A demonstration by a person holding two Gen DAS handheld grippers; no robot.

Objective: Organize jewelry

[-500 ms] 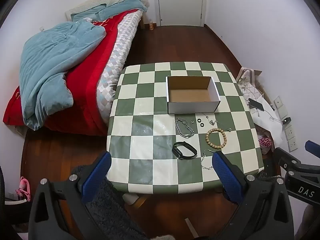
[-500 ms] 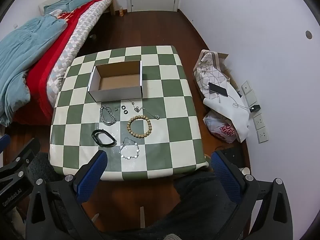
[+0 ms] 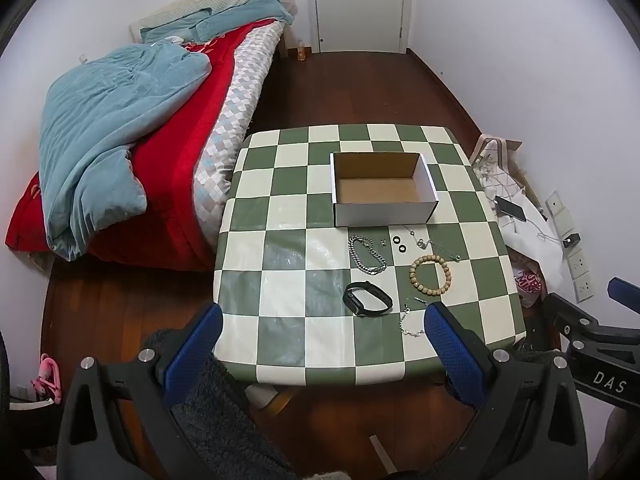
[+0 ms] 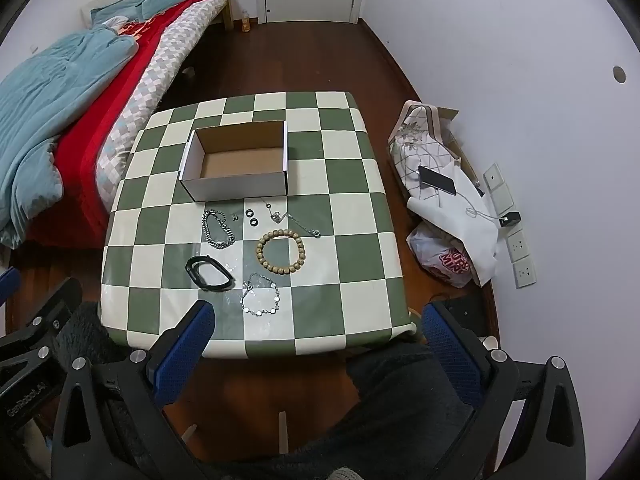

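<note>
- So, left hand-held gripper (image 3: 322, 328): blue pads spread wide apart, nothing between them, hanging above the near edge of the bench (image 3: 280, 216) and tilted down at it.
- Right hand-held gripper (image 4: 316, 326): same deal, pads wide apart and gripping nothing, also over the near edge, just to the right of the left one.
- Closest to the right hand-held gripper, just past its left pad, is a thin silver link bracelet (image 4: 260, 294) lying flat on the checkered cloth.
- Just left of that sits a black fitness band (image 4: 209, 270), right ahead of the left hand-held gripper.
- A bit further out, a wooden bead bracelet (image 4: 281, 251) lies in a round loop, near the others but apart from them.
- Left of the beads and beyond the band there's a chunky silver chain bracelet (image 4: 218, 229), folded over itself.
- Past those, a row of tiny stuff: two small black rings (image 4: 252, 217), a thin necklace chain (image 4: 294, 222) with little pendants, and some studs too small to make out.
- Furthest out, an open cardboard box (image 4: 236, 188), white outside, brown inside, no jewelry in it.
- Off the bench: a bed with a red cover (image 3: 172, 152) and blue blanket far left, a pile of bags (image 4: 444, 216) with a phone on top by the right wall.
</note>
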